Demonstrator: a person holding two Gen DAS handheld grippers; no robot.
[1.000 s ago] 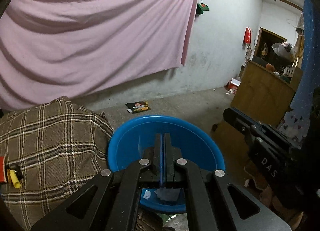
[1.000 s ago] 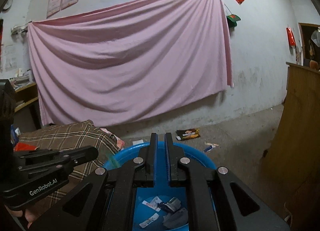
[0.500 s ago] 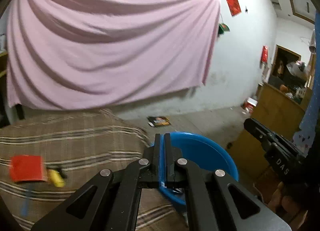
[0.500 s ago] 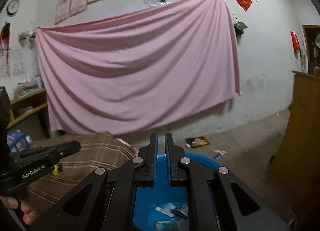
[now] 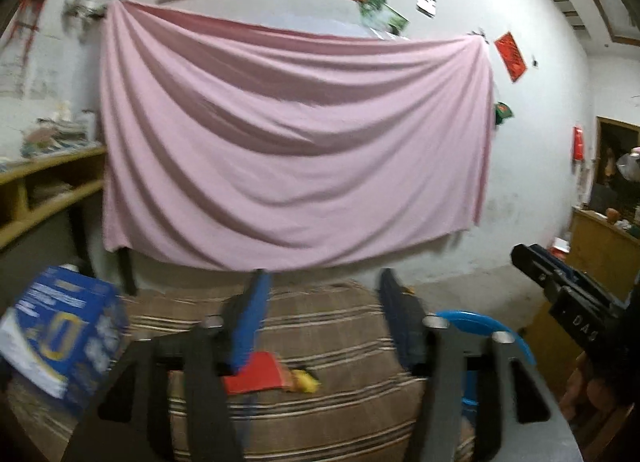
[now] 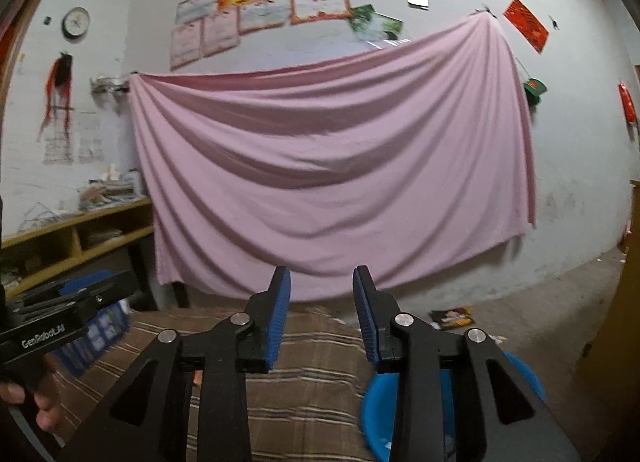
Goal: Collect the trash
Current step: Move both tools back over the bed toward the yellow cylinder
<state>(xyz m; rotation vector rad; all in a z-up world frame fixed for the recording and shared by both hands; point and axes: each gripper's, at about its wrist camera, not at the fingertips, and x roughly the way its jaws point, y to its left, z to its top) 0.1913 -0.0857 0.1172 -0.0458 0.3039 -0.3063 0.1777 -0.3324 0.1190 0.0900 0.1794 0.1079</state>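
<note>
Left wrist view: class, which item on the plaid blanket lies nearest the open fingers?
The red wrapper, right below the left gripper; the yellow scrap lies just beyond, the blue box far left.

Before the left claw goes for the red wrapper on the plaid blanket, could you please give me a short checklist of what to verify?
1. Left claw open: ok, jaws spread wide.
2. Left claw empty: ok, nothing between its fingers.
3. Red wrapper in view: ok, lying on the plaid blanket beside a small yellow piece, low between the fingers.
4. Blue basin within reach for the drop: ok, at the blanket's right edge.
5. Right claw clear of the path: ok, open, empty, held off to the right.
6. Wrapper's exact outline: cannot tell, image is blurred.
</note>
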